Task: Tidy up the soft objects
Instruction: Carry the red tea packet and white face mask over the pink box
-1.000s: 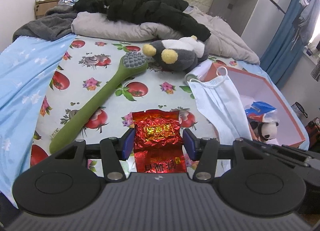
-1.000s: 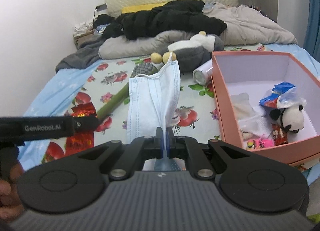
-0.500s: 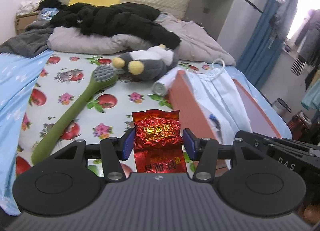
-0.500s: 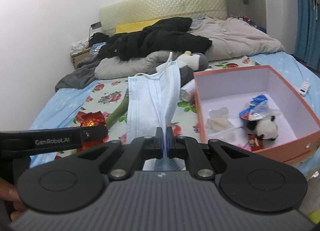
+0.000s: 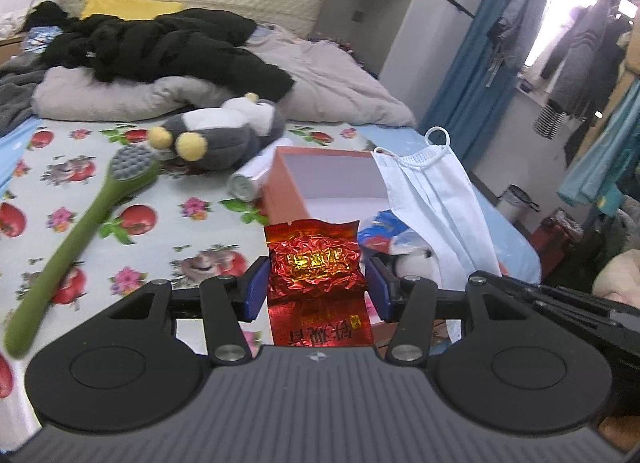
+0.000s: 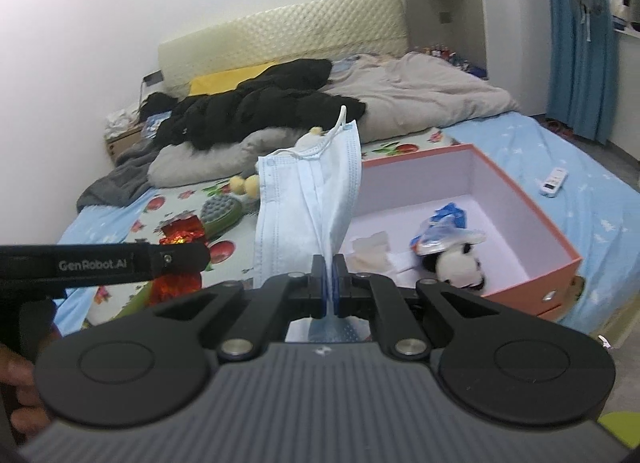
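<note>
Here "GenRobot.AI" marks the left hand-held gripper (image 6: 176, 259).

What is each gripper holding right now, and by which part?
Left gripper: red foil packet, gripped by its two side edges. Right gripper: blue face mask, pinched at its lower end.

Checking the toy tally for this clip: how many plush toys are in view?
2. A grey plush toy lies on the fruit-print sheet beside the brush head; a small panda plush sits inside the pink box. Others may be hidden under the bedding.
</note>
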Available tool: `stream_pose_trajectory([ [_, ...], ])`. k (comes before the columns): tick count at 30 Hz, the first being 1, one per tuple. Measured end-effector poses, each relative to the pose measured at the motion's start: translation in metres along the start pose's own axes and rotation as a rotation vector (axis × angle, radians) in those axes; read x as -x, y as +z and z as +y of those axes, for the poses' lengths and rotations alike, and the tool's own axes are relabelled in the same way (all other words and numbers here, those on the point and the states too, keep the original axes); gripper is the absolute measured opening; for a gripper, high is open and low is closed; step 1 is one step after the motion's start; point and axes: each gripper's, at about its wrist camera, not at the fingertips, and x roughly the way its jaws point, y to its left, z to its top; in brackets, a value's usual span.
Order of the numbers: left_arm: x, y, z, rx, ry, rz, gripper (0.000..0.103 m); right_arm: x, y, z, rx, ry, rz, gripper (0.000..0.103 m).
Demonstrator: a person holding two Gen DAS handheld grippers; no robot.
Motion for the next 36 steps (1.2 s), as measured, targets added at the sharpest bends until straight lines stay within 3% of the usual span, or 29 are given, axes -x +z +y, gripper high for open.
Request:
stream_pose_trajectory([
  [9,-0.044,0.014,-0.028,-0.037,-0.079,0.051,0.058,-0.015,0.002,-0.039,-0.059,-0.091,-0.009,0.007],
  [18,-0.109,0.047,-0.053,-0.052,-0.1,0.102,0.058,-0.045,0.038,-0.074,-0.067,-0.136,-0.034,0.007],
  [25,-0.15,0.077,-0.076,-0.053,-0.141,0.168,0.058,-0.081,0.055,-0.098,-0.081,-0.121,0.043,0.007],
  [36,-0.223,0.09,-0.079,-0.073,-0.091,0.287,0.058,-0.134,0.046,-0.124,-0.049,-0.172,0.185,0.008],
])
